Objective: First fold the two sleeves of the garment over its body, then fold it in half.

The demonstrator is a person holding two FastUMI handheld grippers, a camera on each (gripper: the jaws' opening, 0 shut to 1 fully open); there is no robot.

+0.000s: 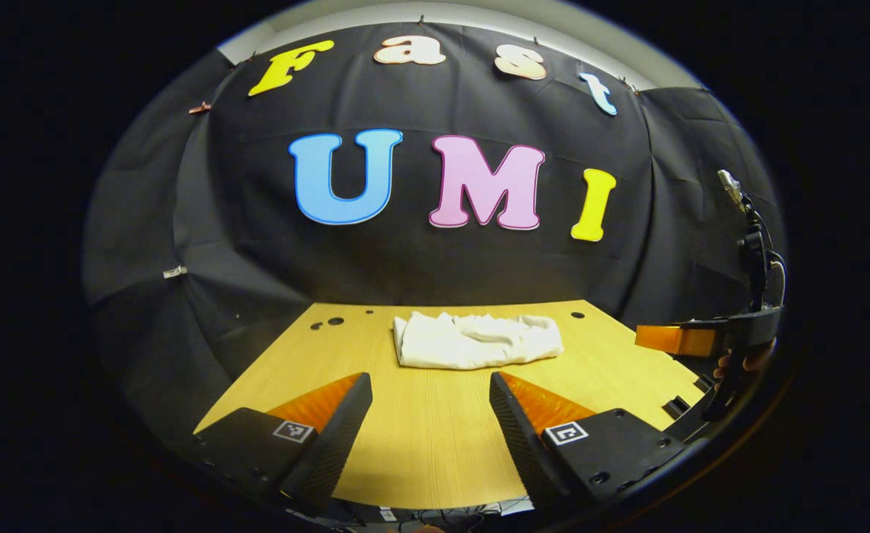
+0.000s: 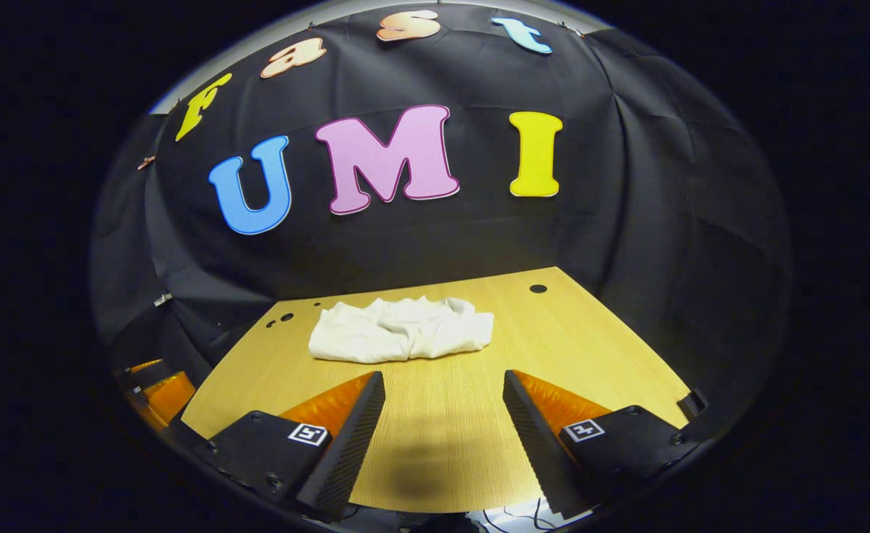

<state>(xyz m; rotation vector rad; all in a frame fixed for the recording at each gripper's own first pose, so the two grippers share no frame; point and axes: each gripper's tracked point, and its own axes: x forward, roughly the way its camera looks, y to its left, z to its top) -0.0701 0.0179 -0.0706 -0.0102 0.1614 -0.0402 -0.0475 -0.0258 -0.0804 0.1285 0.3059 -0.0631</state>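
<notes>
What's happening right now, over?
Both sets of jaws open, holding nothing. White garment bundled on the table, untouched. Nothing blocking.

A pale wood-grain tabletop [image 1: 435, 444] runs back to the booth's black cloth wall [image 1: 420, 259]; small round holes [image 1: 335, 321] are cut near its far left corner, another hole [image 2: 537, 289] sits near the far right corner; dark rectangular slots [image 1: 676, 406] notch its right edge; a strip of pale ceiling [image 1: 479, 15] shows above the cloth; thin cables [image 2: 509, 514] hang below the near edge.
</notes>
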